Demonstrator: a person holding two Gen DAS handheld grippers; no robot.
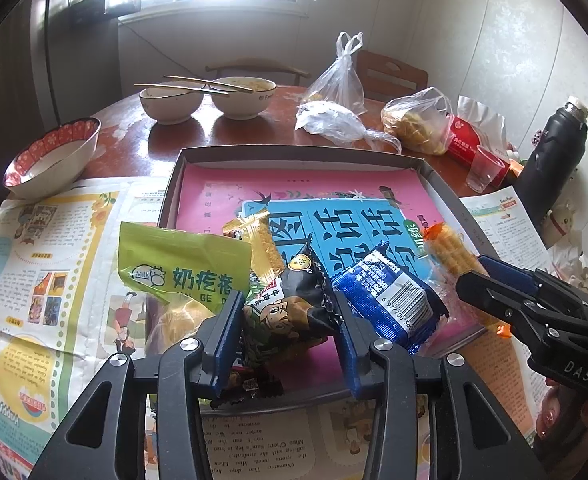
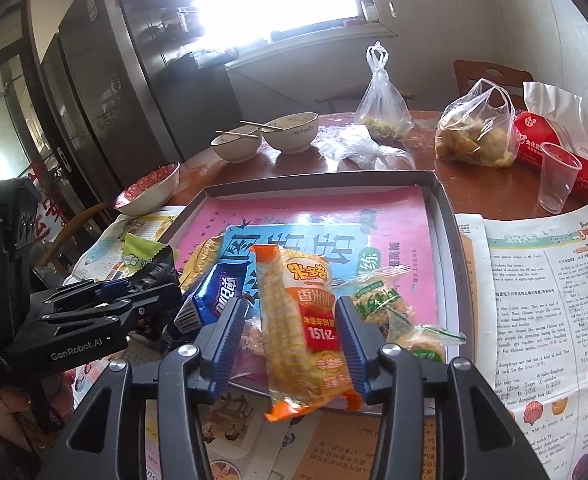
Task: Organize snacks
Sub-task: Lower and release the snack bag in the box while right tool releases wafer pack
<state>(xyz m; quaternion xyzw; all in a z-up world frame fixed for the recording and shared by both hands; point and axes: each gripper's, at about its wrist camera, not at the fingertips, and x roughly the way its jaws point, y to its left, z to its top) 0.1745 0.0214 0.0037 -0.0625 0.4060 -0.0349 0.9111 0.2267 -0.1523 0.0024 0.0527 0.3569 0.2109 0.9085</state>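
A shallow grey box (image 1: pixel 294 151) lined with a pink and blue book cover holds a heap of snacks at its near end. My left gripper (image 1: pixel 288 312) is shut on a black cartoon snack packet (image 1: pixel 290 312). Beside it lie a green milk-snack bag (image 1: pixel 182 264), a blue biscuit pack (image 1: pixel 390 296) and a gold wafer packet (image 1: pixel 260 240). My right gripper (image 2: pixel 290 320) is shut on an orange corn-roll packet (image 2: pixel 306 320), also in the left wrist view (image 1: pixel 450 254). Small green-printed clear packets (image 2: pixel 386 300) lie to its right.
Newspaper sheets (image 1: pixel 54 260) lie under and around the box (image 2: pixel 442 208). Behind it are a red-patterned bowl (image 1: pixel 54 156), two bowls with chopsticks (image 1: pixel 210 96), plastic food bags (image 1: pixel 418 120), a clear cup (image 2: pixel 556 180), a red tissue pack (image 2: pixel 542 140) and a black flask (image 1: pixel 554 152).
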